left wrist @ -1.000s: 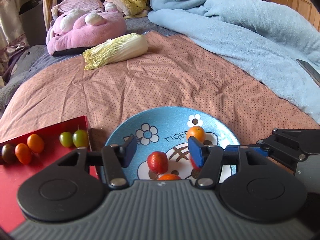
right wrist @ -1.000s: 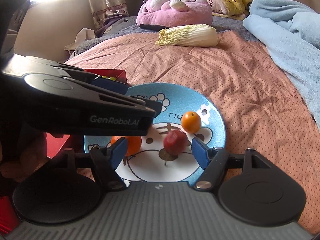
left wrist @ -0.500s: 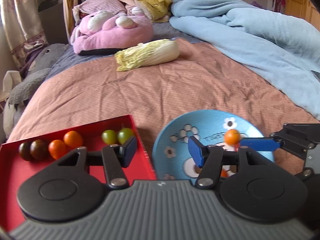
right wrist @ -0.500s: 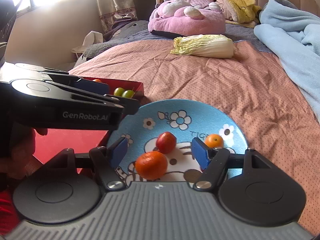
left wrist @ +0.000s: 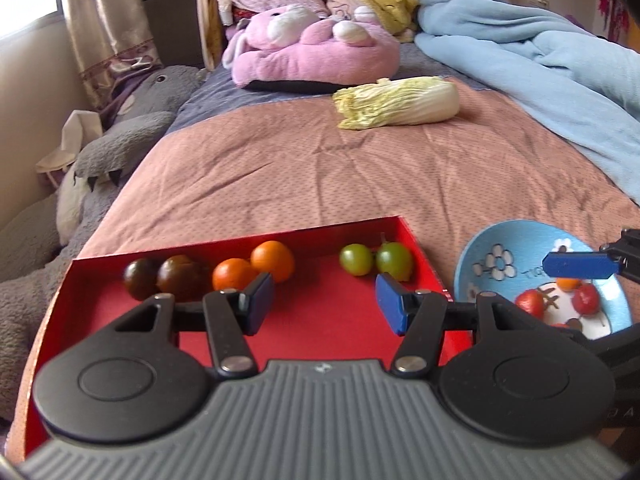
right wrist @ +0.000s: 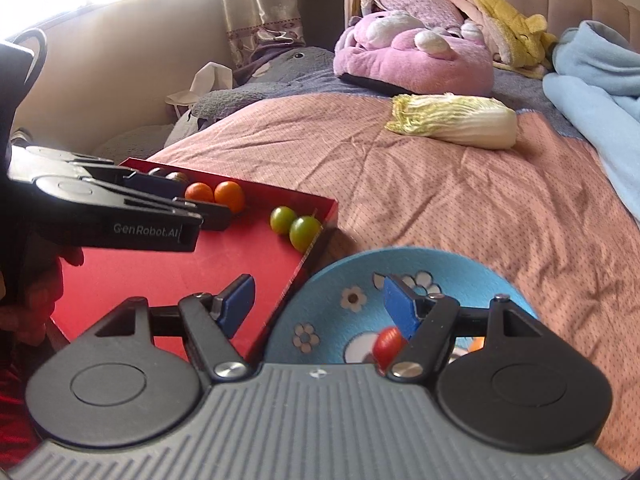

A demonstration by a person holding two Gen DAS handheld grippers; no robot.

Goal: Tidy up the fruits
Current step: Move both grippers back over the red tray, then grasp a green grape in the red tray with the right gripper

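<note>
A red tray point(left wrist: 328, 320) lies on the bed and holds two dark tomatoes point(left wrist: 160, 278), two orange ones point(left wrist: 256, 266) and two green ones point(left wrist: 376, 259) along its far wall. My left gripper point(left wrist: 324, 306) hangs open over the tray's middle, nothing between its blue pads. To its right a blue cartoon plate point(left wrist: 500, 248) carries red fruits point(left wrist: 530, 303) and a small orange one point(left wrist: 568, 283). In the right wrist view my right gripper point(right wrist: 318, 306) stands open and empty over the seam between the tray point(right wrist: 180, 268) and the plate point(right wrist: 440, 268). A red fruit point(right wrist: 387, 346) shows by its right finger.
A napa cabbage point(left wrist: 400, 102) lies further up the pink-brown bedspread. Behind it sit a pink plush toy point(left wrist: 316, 54) and a yellow garment. A light blue blanket point(left wrist: 560, 76) is piled on the right. A grey plush point(left wrist: 120, 140) lies off the bed's left edge.
Both grippers have swung left, from over the blue plate towards the red tray. The left one now hangs over the tray. Neither has closed or picked anything up.
</note>
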